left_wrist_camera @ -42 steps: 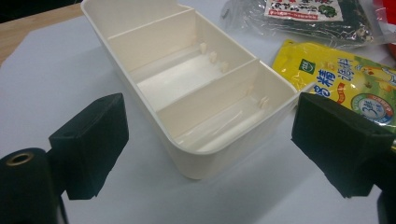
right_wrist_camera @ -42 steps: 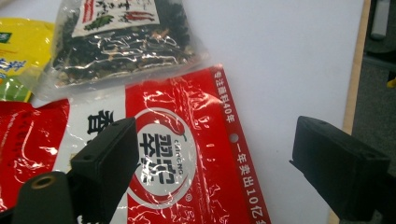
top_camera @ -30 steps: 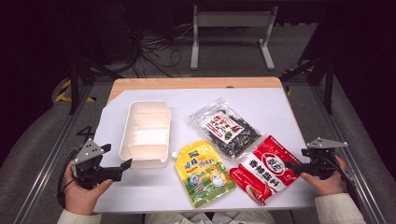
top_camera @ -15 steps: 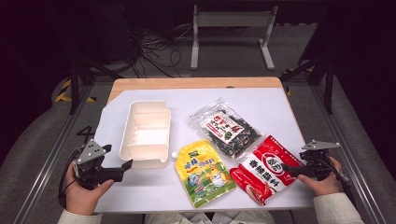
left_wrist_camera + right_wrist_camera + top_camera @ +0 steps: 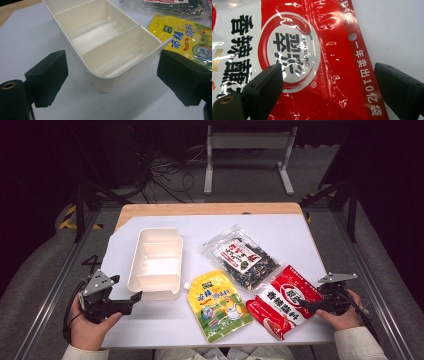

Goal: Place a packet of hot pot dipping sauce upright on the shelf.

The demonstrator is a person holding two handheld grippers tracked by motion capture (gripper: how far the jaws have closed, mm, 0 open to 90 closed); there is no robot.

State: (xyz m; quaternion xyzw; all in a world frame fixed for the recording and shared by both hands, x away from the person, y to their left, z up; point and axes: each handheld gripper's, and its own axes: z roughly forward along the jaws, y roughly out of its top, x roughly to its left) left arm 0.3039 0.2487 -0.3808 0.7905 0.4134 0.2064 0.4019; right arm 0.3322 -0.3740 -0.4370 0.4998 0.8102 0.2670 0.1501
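A white three-compartment tray (image 5: 155, 262) lies empty at the table's left. My left gripper (image 5: 134, 298) sits just before its near end, open; in the left gripper view the tray's (image 5: 100, 42) near corner stands between the spread jaws of this gripper (image 5: 112, 72). A red snack packet (image 5: 282, 300) lies at the front right. My right gripper (image 5: 306, 305) is open at its right edge, and in the right gripper view the open gripper (image 5: 332, 82) hovers over the packet (image 5: 317, 50) without pinching it.
A yellow pouch (image 5: 217, 305) lies between tray and red packet, also in the left gripper view as the yellow pouch (image 5: 190, 37). A clear bag of dark dried food (image 5: 242, 257) sits behind it. The wooden table edge (image 5: 200, 210) runs along the back, with metal rails on both sides.
My right gripper has slid left and down onto the red packet's edge. The left gripper has crept slightly toward the tray's near end. Nothing on the table moved.
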